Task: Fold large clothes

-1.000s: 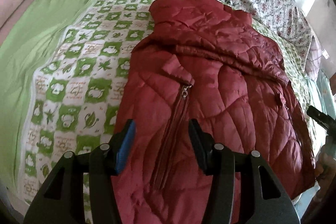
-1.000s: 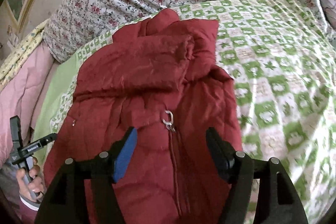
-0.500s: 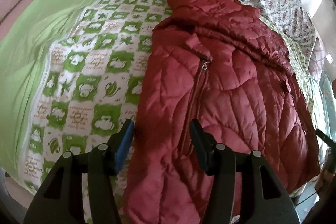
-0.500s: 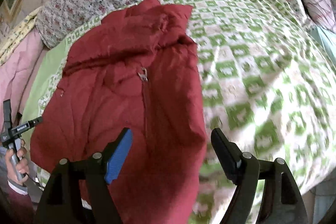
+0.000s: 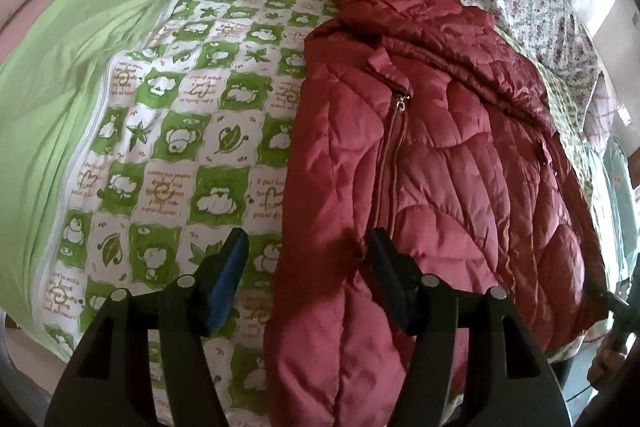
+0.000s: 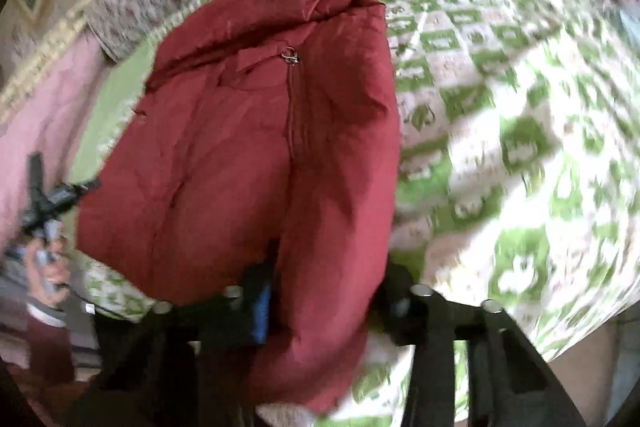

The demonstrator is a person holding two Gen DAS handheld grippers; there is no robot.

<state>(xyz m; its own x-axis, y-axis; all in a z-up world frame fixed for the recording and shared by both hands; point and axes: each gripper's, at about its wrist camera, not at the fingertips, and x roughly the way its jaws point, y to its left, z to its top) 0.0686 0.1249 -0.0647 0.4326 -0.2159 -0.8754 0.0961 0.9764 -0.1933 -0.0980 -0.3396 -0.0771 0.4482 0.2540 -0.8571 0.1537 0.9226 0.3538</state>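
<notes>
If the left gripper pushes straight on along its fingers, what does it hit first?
Most likely the near left edge of the dark red quilted jacket, which lies between the opening fingers of the left gripper; the green-and-white checked bedcover sits right beside it, so depth is uncertain.

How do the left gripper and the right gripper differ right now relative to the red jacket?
The left gripper has its jaws opening, straddling the near edge of the red jacket without pressing it; the right gripper has its jaws closing with a fold of the jacket between them. The left view is sharp, the right view blurred. Both point down at the jacket's hem end on the green checked bedcover.
</notes>
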